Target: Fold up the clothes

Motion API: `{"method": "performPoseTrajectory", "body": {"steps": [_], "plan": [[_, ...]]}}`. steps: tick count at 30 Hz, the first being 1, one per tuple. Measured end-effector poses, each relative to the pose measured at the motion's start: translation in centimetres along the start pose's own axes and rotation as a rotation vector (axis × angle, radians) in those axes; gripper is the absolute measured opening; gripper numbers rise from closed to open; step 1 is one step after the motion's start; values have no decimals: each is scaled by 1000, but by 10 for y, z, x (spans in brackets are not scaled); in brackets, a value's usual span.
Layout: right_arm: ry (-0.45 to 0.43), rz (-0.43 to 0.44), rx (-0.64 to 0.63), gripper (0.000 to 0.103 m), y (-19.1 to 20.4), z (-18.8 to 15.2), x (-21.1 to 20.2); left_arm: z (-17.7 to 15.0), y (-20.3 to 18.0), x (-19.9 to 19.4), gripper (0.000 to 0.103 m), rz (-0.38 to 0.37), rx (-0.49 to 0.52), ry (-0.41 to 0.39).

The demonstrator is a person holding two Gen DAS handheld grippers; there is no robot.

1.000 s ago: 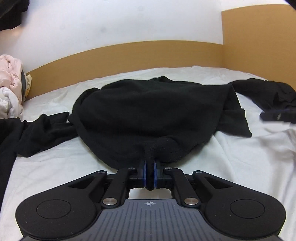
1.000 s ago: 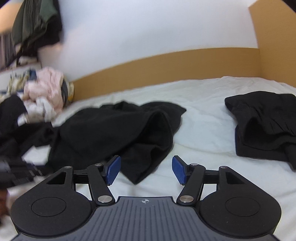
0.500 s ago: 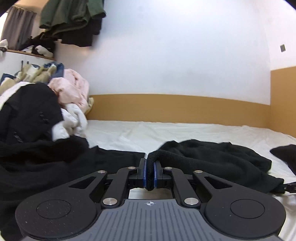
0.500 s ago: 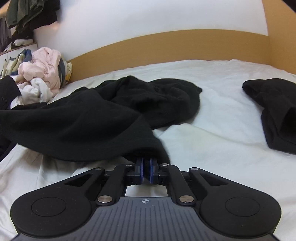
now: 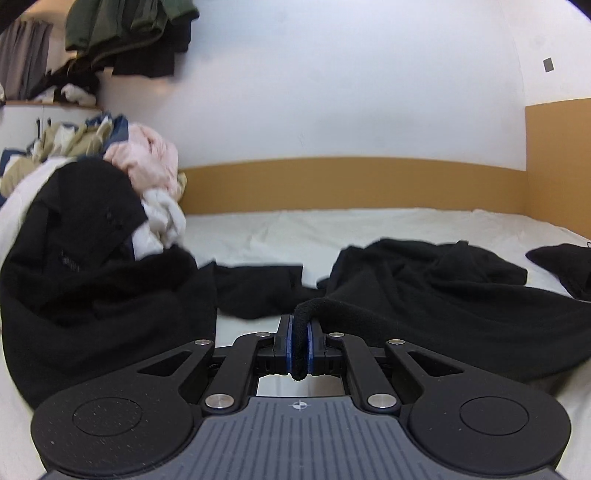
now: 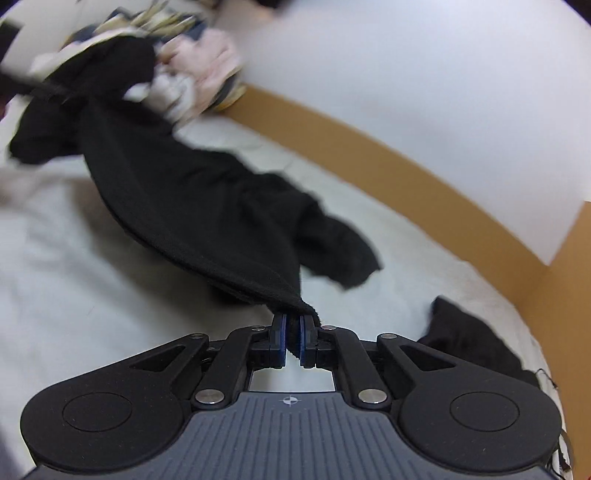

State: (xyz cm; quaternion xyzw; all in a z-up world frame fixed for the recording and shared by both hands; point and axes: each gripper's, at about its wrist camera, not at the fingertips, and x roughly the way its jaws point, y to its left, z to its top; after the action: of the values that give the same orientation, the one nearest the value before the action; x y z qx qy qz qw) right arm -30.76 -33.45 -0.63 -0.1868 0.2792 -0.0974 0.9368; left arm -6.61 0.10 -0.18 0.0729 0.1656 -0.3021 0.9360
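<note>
Black fleece garment (image 5: 424, 295) sprawls across the white bed sheet (image 5: 295, 229) through the middle and right of the left wrist view, one rolled edge clamped tight between the blue pads of the left gripper (image 5: 300, 345) at lower centre. In the right wrist view, which is tilted and motion-blurred, the same dark cloth (image 6: 192, 206) stretches from the upper left down to the right gripper (image 6: 292, 341), whose jaws are clenched on a pinched corner of it. A second black garment (image 6: 476, 343) lies at the right, partly hidden behind the gripper body. The heap of laundry (image 5: 144, 173) at upper left, pink, white and beige, is cut off by the frame edge; in the right view it is too smeared to sort out. Dark clothes (image 5: 129, 29) hang at the top left, cropped.
</note>
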Motion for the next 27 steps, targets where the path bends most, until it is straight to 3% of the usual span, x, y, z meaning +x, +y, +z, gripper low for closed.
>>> {"method": "performPoseTrajectory", "body": {"steps": [3, 5, 8, 9, 11, 12, 14, 15, 18, 22, 27], "plan": [[50, 116, -93, 7, 23, -9, -12, -11, 6, -15, 7, 22, 26, 14], [120, 296, -135, 8, 37, -13, -17, -17, 6, -25, 7, 51, 70, 19], [194, 420, -180, 10, 49, -20, -23, -27, 7, -42, 8, 86, 110, 25], [201, 453, -152, 11, 45, -20, -25, -28, 8, -49, 10, 93, 105, 18], [135, 497, -25, 14, 23, -15, -34, -25, 10, -64, 13, 123, 107, -31], [89, 504, 55, 17, 8, -11, -36, -22, 10, -69, 14, 150, 110, -62], [-19, 471, 207, 39, -20, -4, -39, -15, 11, -68, 17, 172, 92, -90], [-68, 454, 281, 43, -33, -2, -37, -13, 10, -63, 19, 170, 84, -84], [-105, 421, 454, 44, -52, -8, -13, -20, -2, -25, 27, 132, 76, 21], [-105, 382, 642, 44, -67, -18, 22, -39, -17, 27, 27, 85, 44, 158], [-43, 369, 679, 44, -53, -22, 43, -52, -20, 64, 37, -20, -28, 270]]}}
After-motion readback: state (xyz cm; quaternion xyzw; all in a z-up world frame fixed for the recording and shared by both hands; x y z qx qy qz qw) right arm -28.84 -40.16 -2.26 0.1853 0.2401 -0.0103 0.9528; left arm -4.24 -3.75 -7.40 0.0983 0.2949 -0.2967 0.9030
